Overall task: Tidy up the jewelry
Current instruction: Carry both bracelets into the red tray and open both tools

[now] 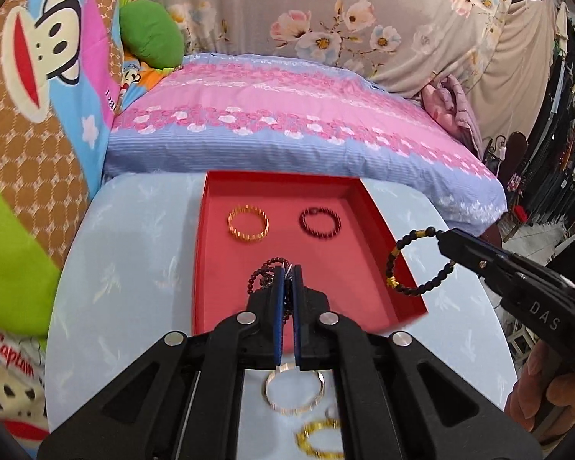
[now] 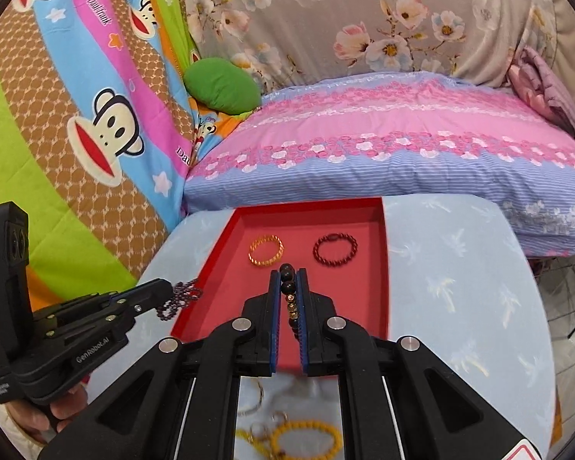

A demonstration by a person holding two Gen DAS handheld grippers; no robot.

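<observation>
So the red tray (image 1: 211, 253) sits on a surface covered in pale blue cloth (image 1: 134, 268), pushed up against a pink and blue flowered pillow (image 1: 287, 122). Using the tray as the anchor: a gold bangle (image 1: 247, 224) lies in its far left part and a dark red bead bracelet (image 1: 320, 222) in its far right part, well apart from each other, both flat on the tray floor

Left gripper (image 1: 287, 272) hangs over the near part of the tray with its jaws pinched nearly together on a dark purple bead bracelet (image 1: 262, 274), which dangles in loops off the left side of the tips. From the right wrist view the same bracelet (image 2: 180, 297) hangs right at the tray's near left edge

Right gripper (image 2: 289, 276) is also over the near part of the tray, jaws clamped narrow on a black bead bracelet with gold beads (image 2: 288, 287). In the left wrist view that bracelet (image 1: 418, 260) hangs as an open loop from the tips, over the tray's right wall

On the near side of the tray, still on the blue cloth: a silver bangle (image 1: 294, 391) closest to the tray, a gold chain piece (image 1: 318, 437) nearer the camera, and a yellow bead bracelet (image 2: 306, 441), all a bit blurry and partly hidden behind the gripper arms

A green cushion (image 1: 151, 38) sits beyond the pillow's left end, next to the monkey print sheet (image 1: 38, 57)
</observation>
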